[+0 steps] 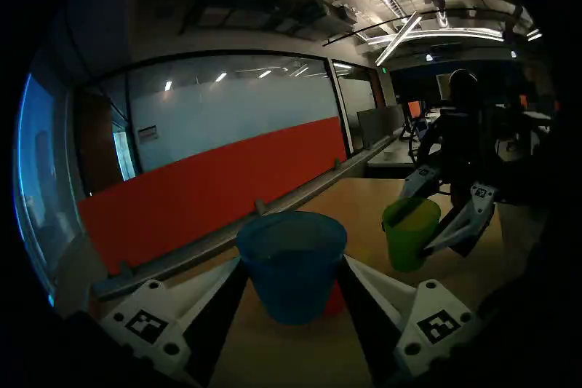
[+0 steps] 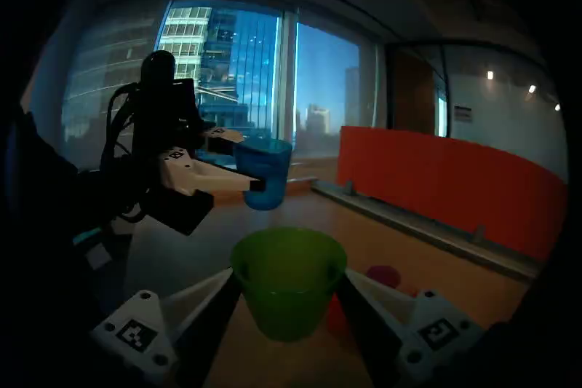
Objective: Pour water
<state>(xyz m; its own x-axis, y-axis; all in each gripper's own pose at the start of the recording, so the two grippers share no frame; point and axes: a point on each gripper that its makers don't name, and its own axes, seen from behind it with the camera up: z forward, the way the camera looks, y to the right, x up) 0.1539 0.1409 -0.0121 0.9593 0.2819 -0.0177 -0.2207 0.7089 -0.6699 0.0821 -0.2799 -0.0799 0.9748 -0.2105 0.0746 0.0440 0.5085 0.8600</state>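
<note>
Left gripper [image 1: 293, 271]: fingers pinched the blue cup [image 1: 291, 242] from both sides, cup upright, rim level, held clear above the wooden worktop [image 1: 364, 202]. Couldn't tell whether there was water in it

Right gripper [image 2: 289, 282]: fingers pinched the green cup [image 2: 289, 271] the same way, upright, mouth open to the camera. Inside looked uniformly green, water level not readable

Cross-check: in the left gripper view the green cup [image 1: 409, 231] sat to the right of the blue one and farther off, clamped in the right gripper [image 1: 416, 220]. In the right gripper view the blue cup [image 2: 263, 169] hung up and left of the green one, farther off, in the left gripper [image 2: 249, 161]. Cups were near each other but apart, no contact, neither visibly tipped for pouring

Small red object [image 2: 382, 275] lay on the worktop [image 2: 422, 257] just beyond the green cup, type unclear. Orange-red partition [image 1: 204, 184] ran along the worktop's far edge. Windows with high-rises [image 2: 218, 60] behind the left gripper
</note>
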